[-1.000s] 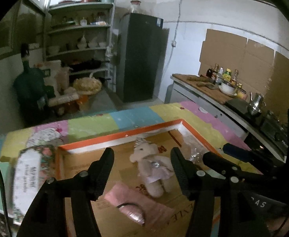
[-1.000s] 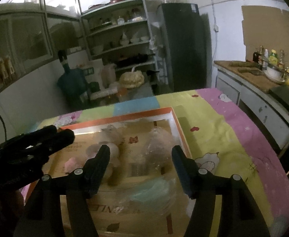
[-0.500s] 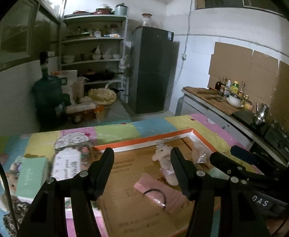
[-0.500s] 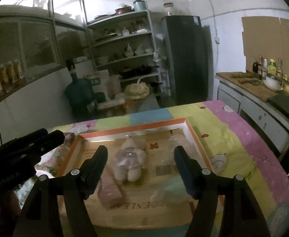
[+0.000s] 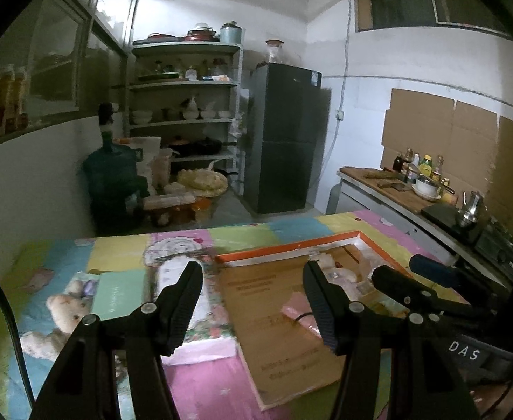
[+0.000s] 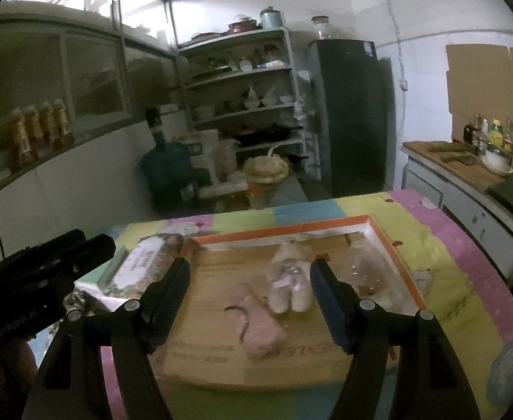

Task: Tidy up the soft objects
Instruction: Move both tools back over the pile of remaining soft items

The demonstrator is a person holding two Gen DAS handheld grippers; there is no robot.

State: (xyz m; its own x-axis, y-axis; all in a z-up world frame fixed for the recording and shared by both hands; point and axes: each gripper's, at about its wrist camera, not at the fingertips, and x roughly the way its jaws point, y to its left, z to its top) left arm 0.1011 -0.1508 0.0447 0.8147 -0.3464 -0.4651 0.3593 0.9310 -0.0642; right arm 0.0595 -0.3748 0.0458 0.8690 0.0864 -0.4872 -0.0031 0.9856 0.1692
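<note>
A shallow cardboard box with an orange rim [image 6: 281, 232] lies on the patchwork mat. Inside it are a white plush bear in a dress [image 6: 289, 283], a pink pouch with a black loop [image 6: 260, 325] and a clear plastic bag [image 6: 366, 266]. My right gripper [image 6: 249, 276] hovers open above the box's near side, nothing between its fingers. My left gripper [image 5: 252, 280] is also open and empty, over the box's left edge [image 5: 284, 248]. Left of the box lie a floral packet [image 5: 172, 273], a green packet [image 5: 114, 294] and a tan teddy bear [image 5: 65, 311].
Beyond the mat stand a dark fridge [image 5: 284, 140], shelves of crockery [image 5: 186, 112] and a big water bottle [image 5: 112, 175]. A counter with bottles, a bowl and a kettle [image 5: 421, 182] runs along the right wall.
Both grippers have drawn back and up from the box, so more of the mat shows. The left view now takes in the teddy bear and packets. The right jaws stand slightly wider.
</note>
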